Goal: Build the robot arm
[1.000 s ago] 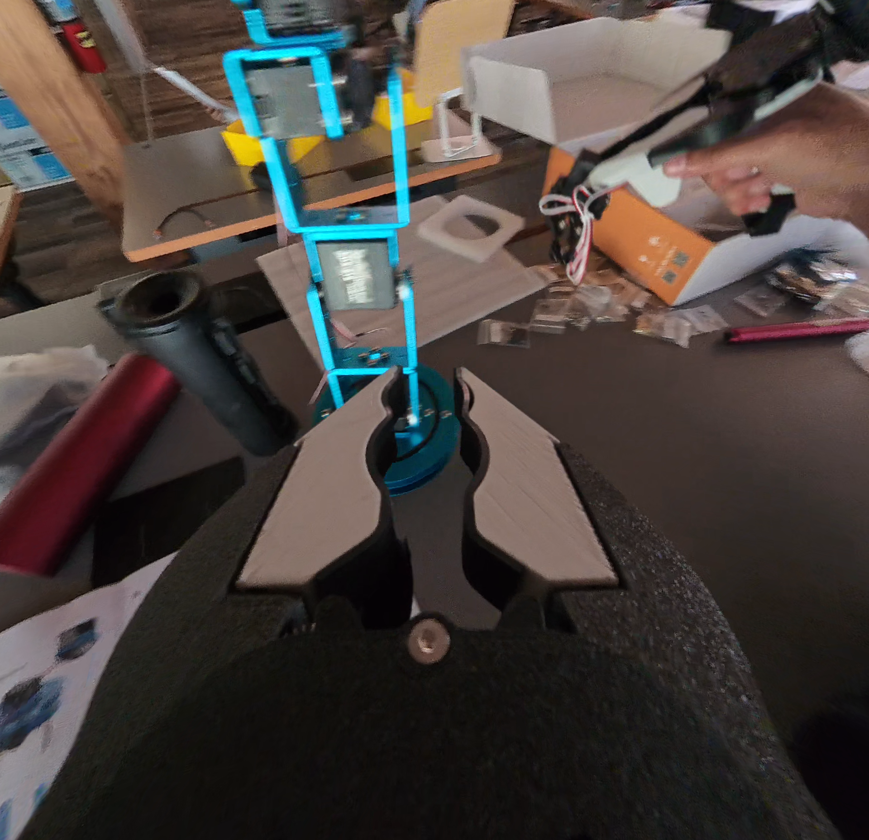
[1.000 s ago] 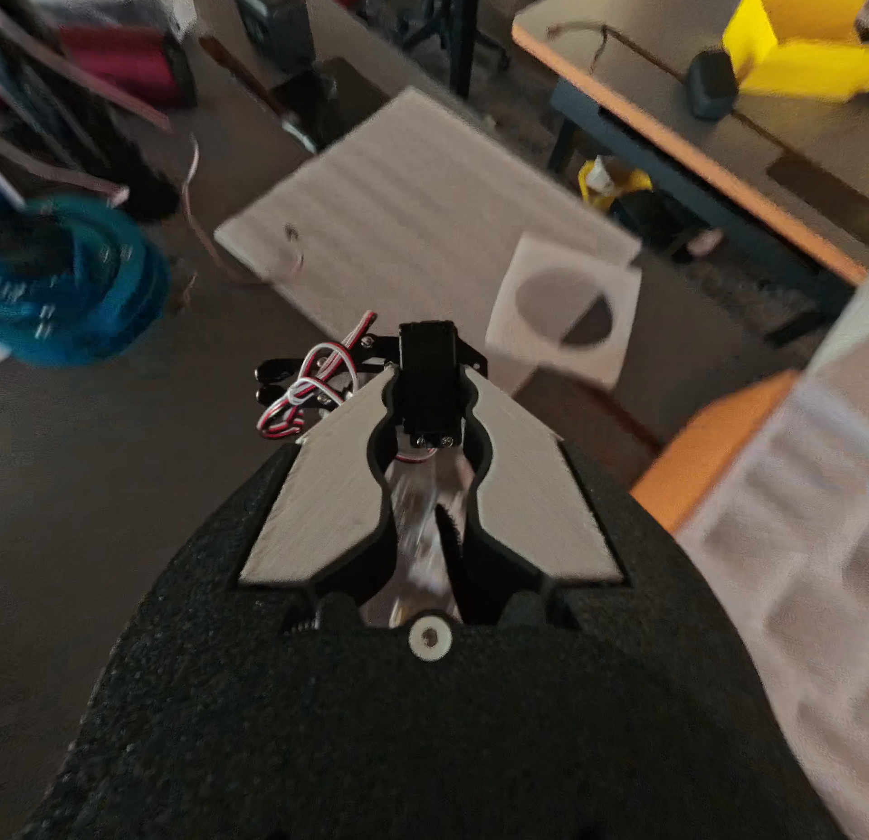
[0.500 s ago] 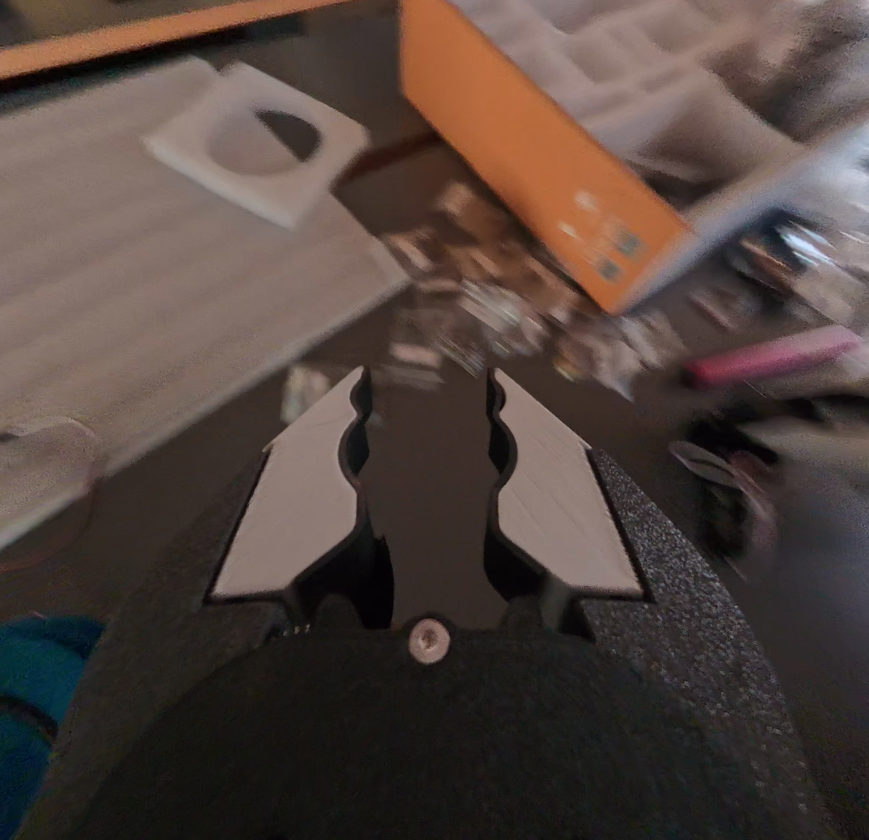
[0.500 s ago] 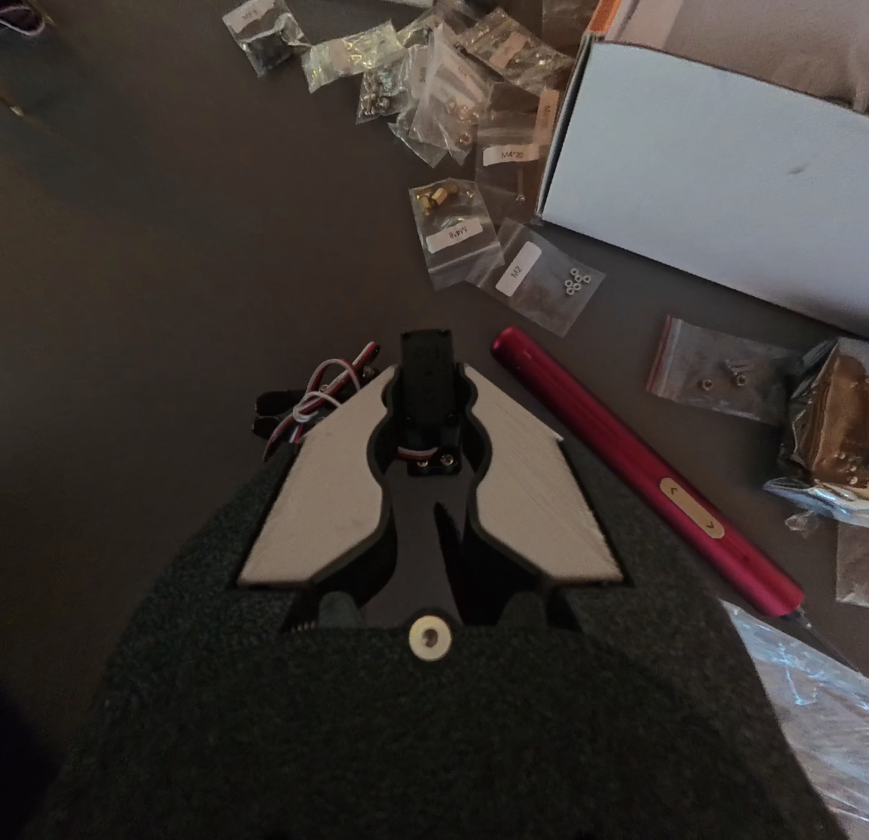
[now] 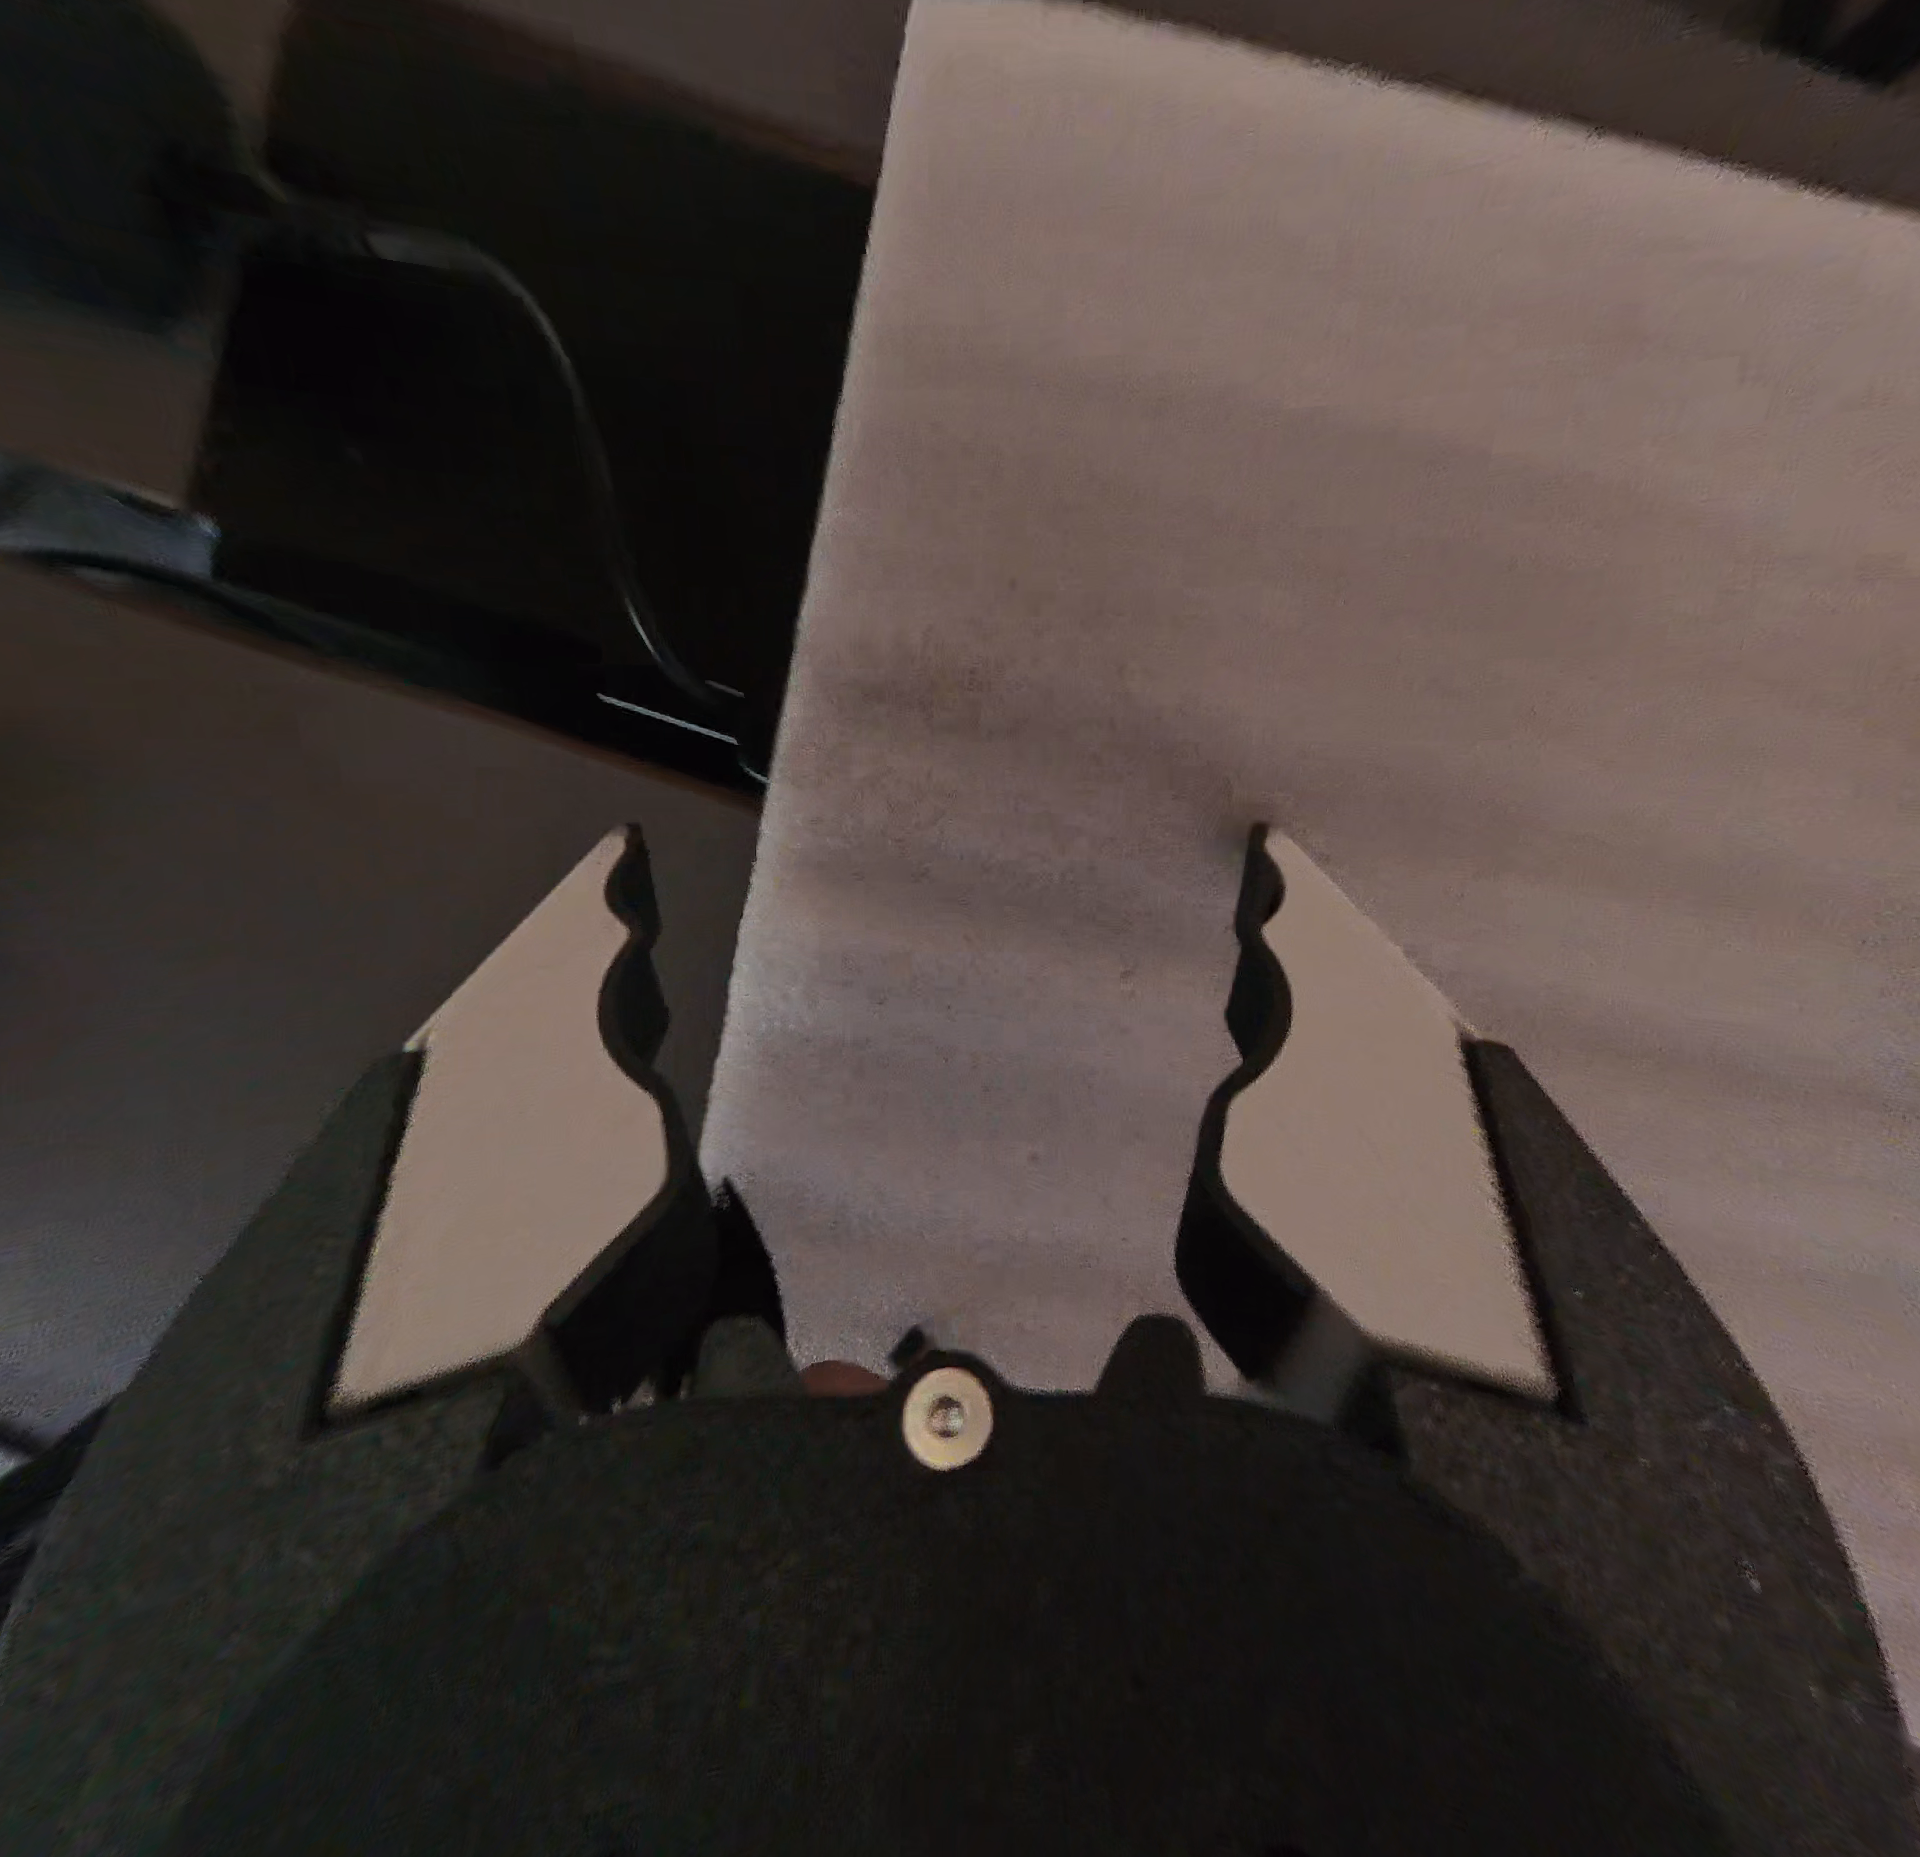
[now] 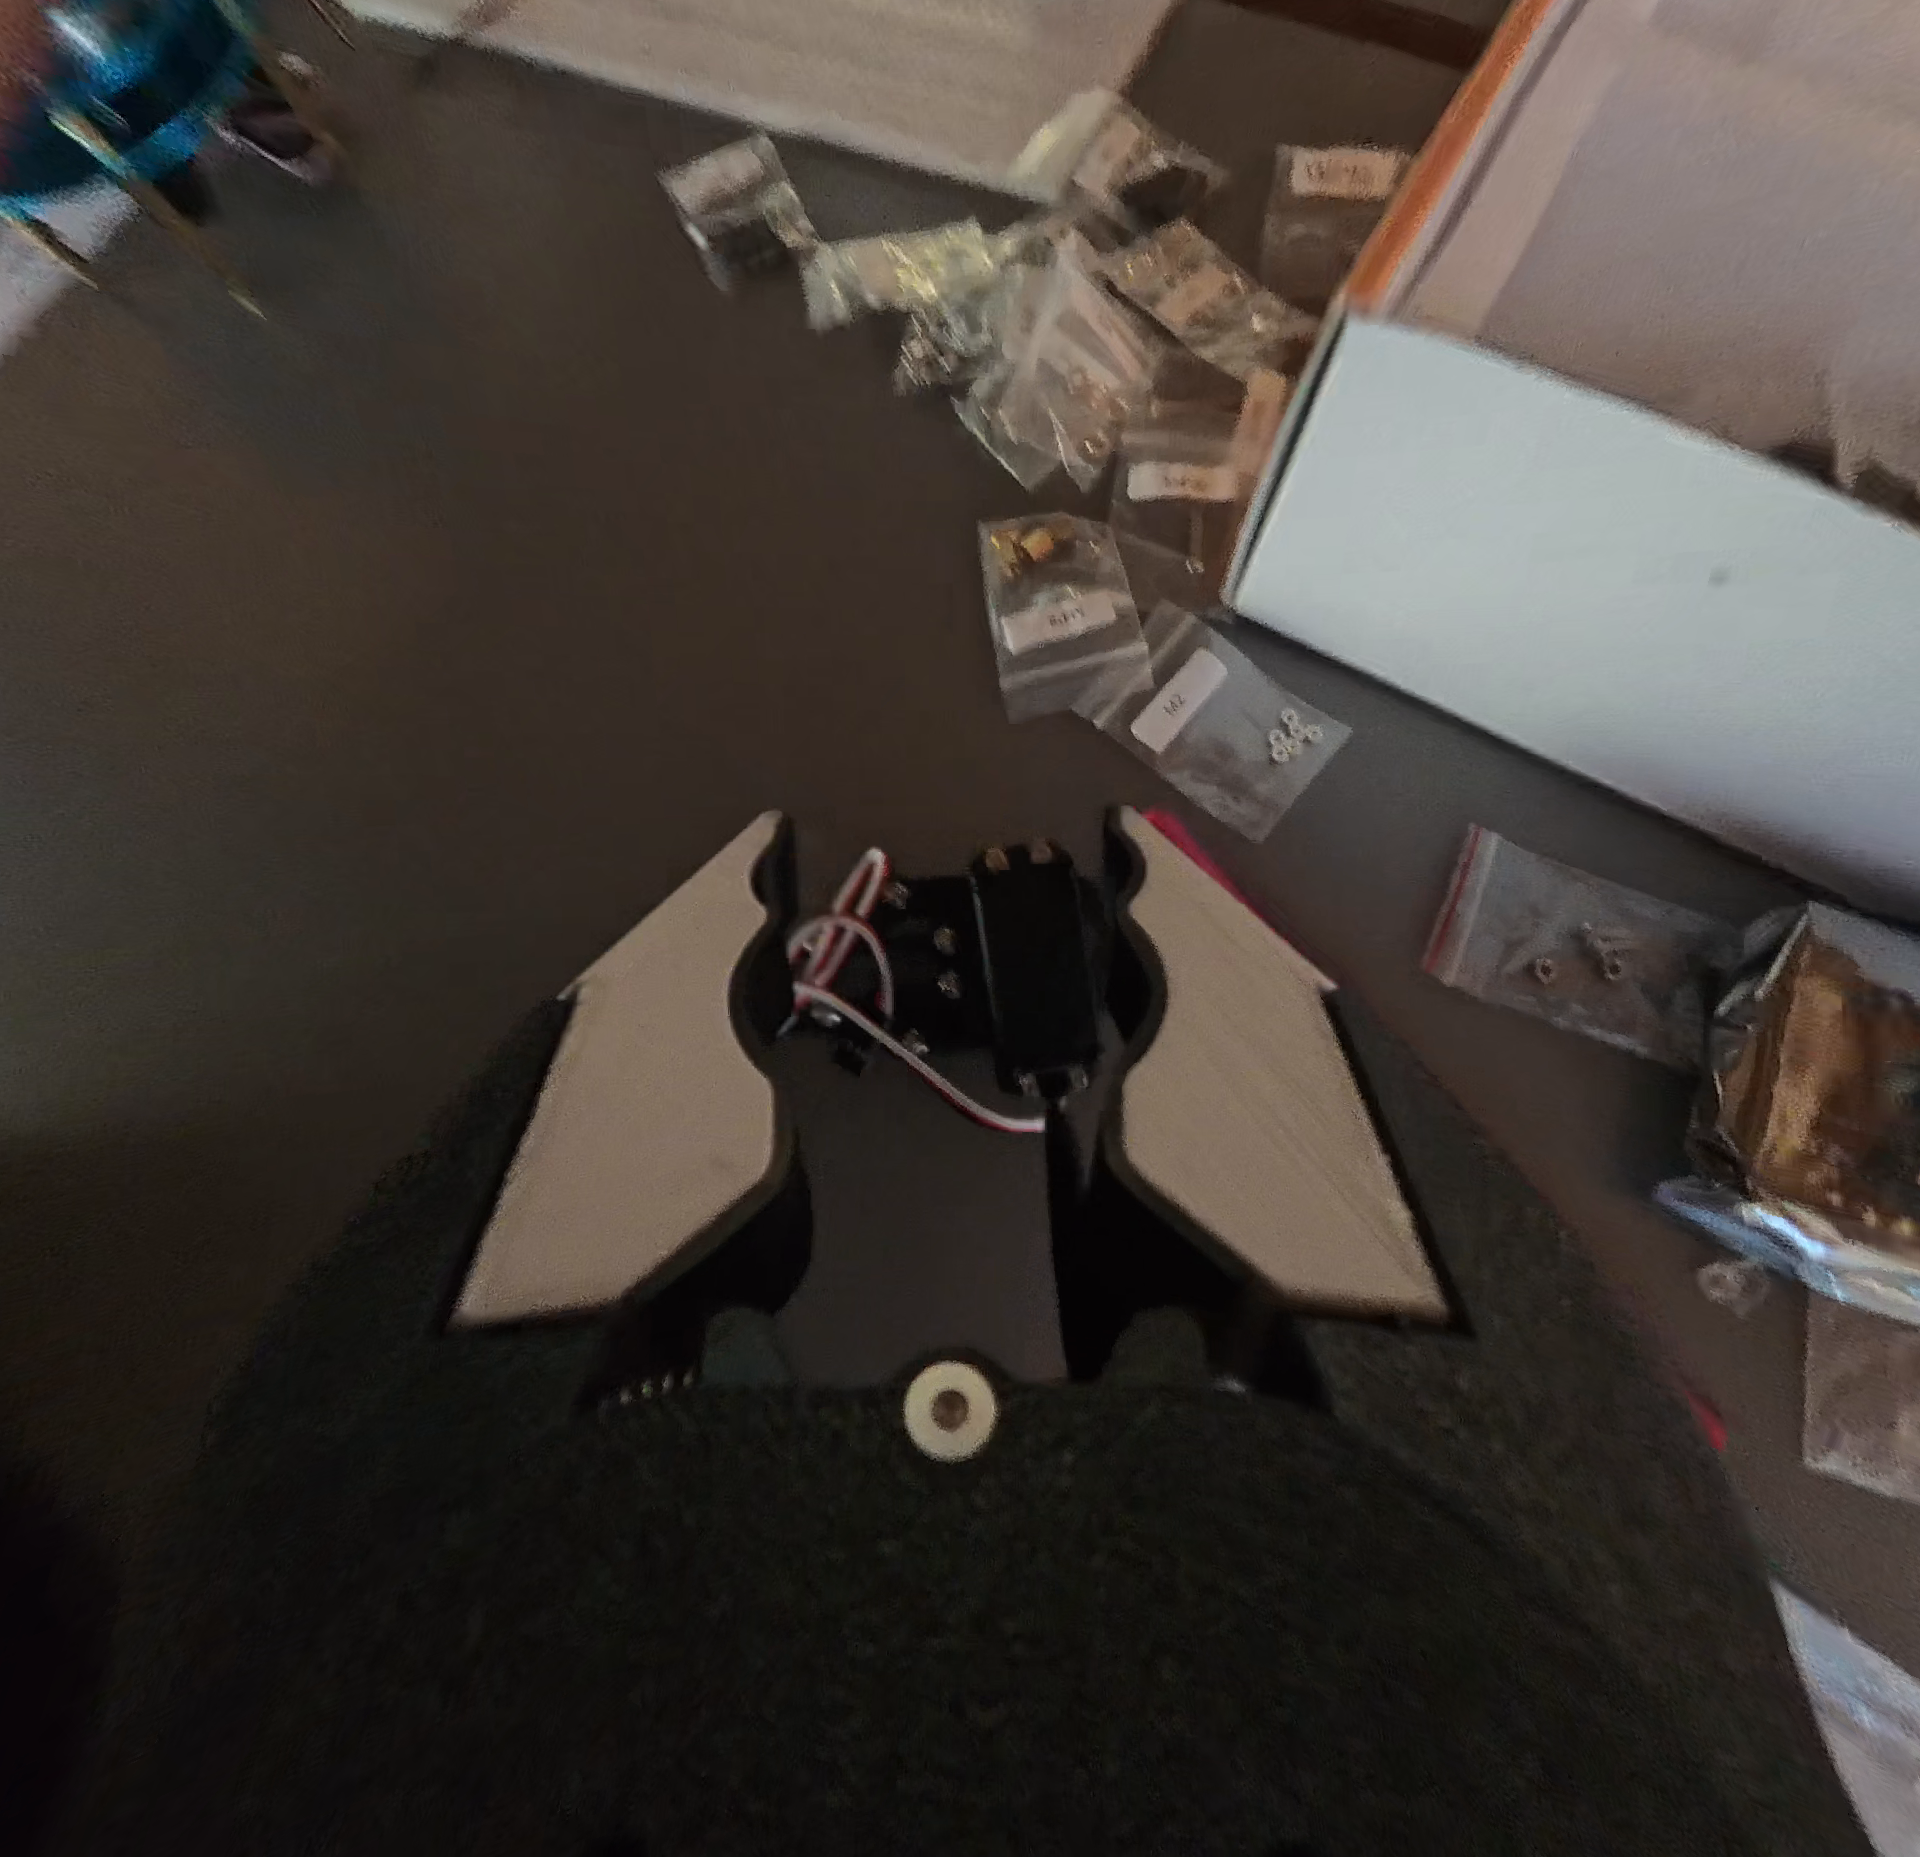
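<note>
The right gripper (image 6: 943, 831) stood with its jaws apart, and a black servo (image 6: 1034, 966) with red and white wires (image 6: 847, 950) lay loose between them on the dark table (image 6: 416, 602). Beyond it lay small clear bags of screws (image 6: 1070, 602), then a white box (image 6: 1558, 560). The left gripper (image 5: 943, 841) was spread wide and empty, just over a white foam sheet (image 5: 1351, 508); a black cable (image 5: 582, 457) ran beside the sheet.

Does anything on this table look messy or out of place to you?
Yes. Many small clear bags of screws lie scattered in a loose heap beside the white box, some overlapping. A small black motor with tangled red and white wires lies between the open right gripper fingers. The left gripper is open over a plain white sheet.
</note>
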Tool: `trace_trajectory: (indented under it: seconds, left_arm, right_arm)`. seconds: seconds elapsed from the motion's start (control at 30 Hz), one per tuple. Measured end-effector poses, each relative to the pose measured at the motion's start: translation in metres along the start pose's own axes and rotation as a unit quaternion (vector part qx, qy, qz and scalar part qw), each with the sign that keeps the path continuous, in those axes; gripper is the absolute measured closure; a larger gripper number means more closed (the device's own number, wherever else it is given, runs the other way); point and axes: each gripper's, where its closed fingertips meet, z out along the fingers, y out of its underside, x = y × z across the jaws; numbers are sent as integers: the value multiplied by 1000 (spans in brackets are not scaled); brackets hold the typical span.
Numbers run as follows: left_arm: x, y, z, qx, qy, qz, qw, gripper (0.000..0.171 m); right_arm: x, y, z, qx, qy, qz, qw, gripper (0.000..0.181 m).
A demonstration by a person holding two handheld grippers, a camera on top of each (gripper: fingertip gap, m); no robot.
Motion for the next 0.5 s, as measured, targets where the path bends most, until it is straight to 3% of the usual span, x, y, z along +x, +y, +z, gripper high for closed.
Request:
trace_trajectory:
  seconds: [0.13, 0.23, 0.33, 0.5]
  left_arm:
    - [-2, 4, 2, 22, 34, -11, 999, 66]
    - [-1, 7, 1, 25, 35, 35, 998, 76]
    - [-2, 8, -2, 24, 45, 51, 997, 90]
    - [-3, 8, -3, 11, 50, 57, 997, 98]
  right_arm:
    - [-4, -69, -15, 59, -66, -7, 996, 124]
    - [0, -132, 11, 59, -80, -63, 993, 128]
    - [13, -180, 93, -3, -68, -117, 991, 127]
    - [5, -204, 241, -133, -108, -99, 980, 127]
